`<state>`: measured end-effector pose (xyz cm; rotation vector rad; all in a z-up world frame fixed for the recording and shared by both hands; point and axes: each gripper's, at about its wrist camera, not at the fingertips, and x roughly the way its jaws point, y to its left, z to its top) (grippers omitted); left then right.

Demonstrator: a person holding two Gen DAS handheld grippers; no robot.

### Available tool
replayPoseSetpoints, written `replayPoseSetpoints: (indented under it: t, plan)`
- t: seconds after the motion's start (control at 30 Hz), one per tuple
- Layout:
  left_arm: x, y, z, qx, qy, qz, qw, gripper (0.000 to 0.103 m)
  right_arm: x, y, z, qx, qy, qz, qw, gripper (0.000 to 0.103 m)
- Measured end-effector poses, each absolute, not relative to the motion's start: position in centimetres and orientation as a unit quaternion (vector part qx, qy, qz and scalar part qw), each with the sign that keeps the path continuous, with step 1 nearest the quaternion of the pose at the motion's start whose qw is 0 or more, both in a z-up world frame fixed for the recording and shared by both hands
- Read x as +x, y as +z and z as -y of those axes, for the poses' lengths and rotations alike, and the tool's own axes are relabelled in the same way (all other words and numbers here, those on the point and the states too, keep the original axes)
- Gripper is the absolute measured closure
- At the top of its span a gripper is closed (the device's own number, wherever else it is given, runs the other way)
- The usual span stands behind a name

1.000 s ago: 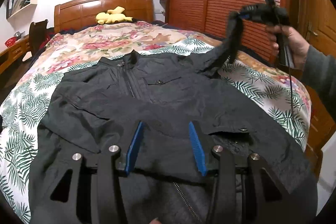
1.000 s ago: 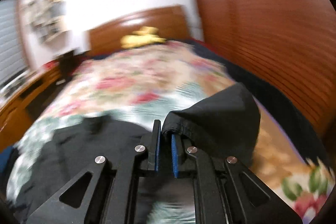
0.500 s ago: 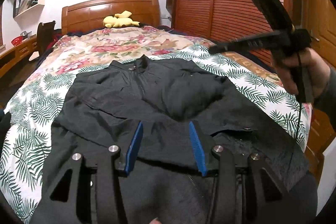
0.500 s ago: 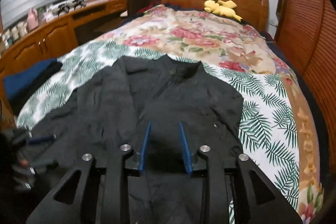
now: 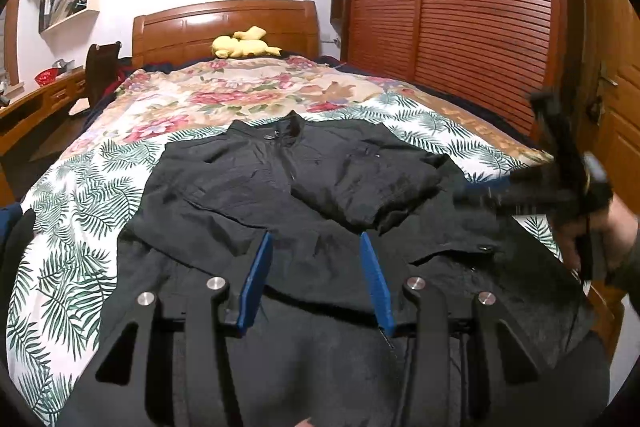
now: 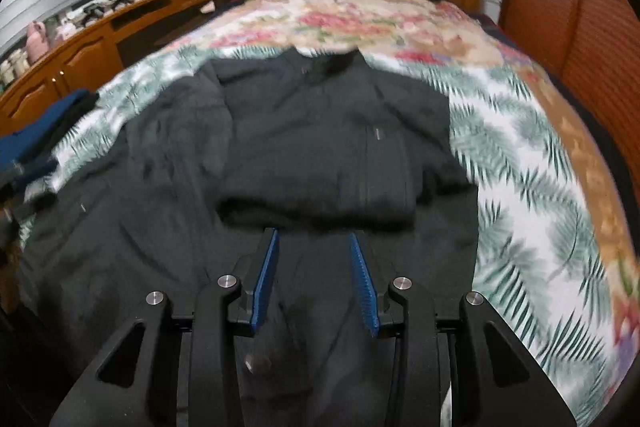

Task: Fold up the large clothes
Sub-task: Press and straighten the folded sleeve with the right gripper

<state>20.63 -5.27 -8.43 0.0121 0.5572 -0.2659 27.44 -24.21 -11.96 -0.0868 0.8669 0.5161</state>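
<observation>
A black jacket (image 5: pixel 280 195) lies front up on the bed, collar toward the headboard. Its right sleeve (image 5: pixel 384 179) is folded across the chest; it also shows in the right wrist view (image 6: pixel 320 163). My left gripper (image 5: pixel 316 243) is open and empty, hovering over the jacket's lower front. My right gripper (image 6: pixel 314 239) is open and empty above the jacket's lower part, just short of the folded sleeve. It appears blurred in the left wrist view (image 5: pixel 560 187), held by a hand at the jacket's right edge.
The bed has a floral and palm-leaf bedspread (image 5: pixel 80 211). A yellow plush toy (image 5: pixel 242 45) lies by the wooden headboard (image 5: pixel 224 27). A wooden wardrobe (image 5: pixel 460 7) stands on the right. A desk (image 6: pixel 100 47) runs along the left, with dark blue clothes (image 6: pixel 36 139) at the bed's left edge.
My right gripper let go of the sleeve, which now lies folded across the chest. It opened and came down low toward the jacket's right side. My left gripper stayed open over the hem.
</observation>
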Motion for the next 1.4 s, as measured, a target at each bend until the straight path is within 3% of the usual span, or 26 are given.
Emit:
replayPoseSetpoints:
  t: [0.27, 0.43, 1.03, 1.4]
  plan:
    - [21.3, -9.1, 5.5, 0.015, -0.11, -0.269, 0.957, 0.059, 25.6, -16.7, 24.9, -0.042, 0.225, -0.437, 0.87, 0.067]
    - [22.1, -10.0, 6.3, 0.027, -0.111, -0.283, 0.952, 0.059, 25.4, -17.6, 25.3, -0.024, 0.221, -0.422, 0.879, 0.059]
    - [25.5, -11.4, 9.4, 0.043, -0.191, -0.345, 0.918, 0.059, 24.7, -17.7, 25.8, -0.01, 0.217, -0.408, 0.887, 0.056]
    - [30.5, -10.2, 15.5, 0.091, -0.243, -0.352, 0.899, 0.059, 20.1, -15.2, 27.8, -0.041, 0.18, -0.346, 0.92, 0.056]
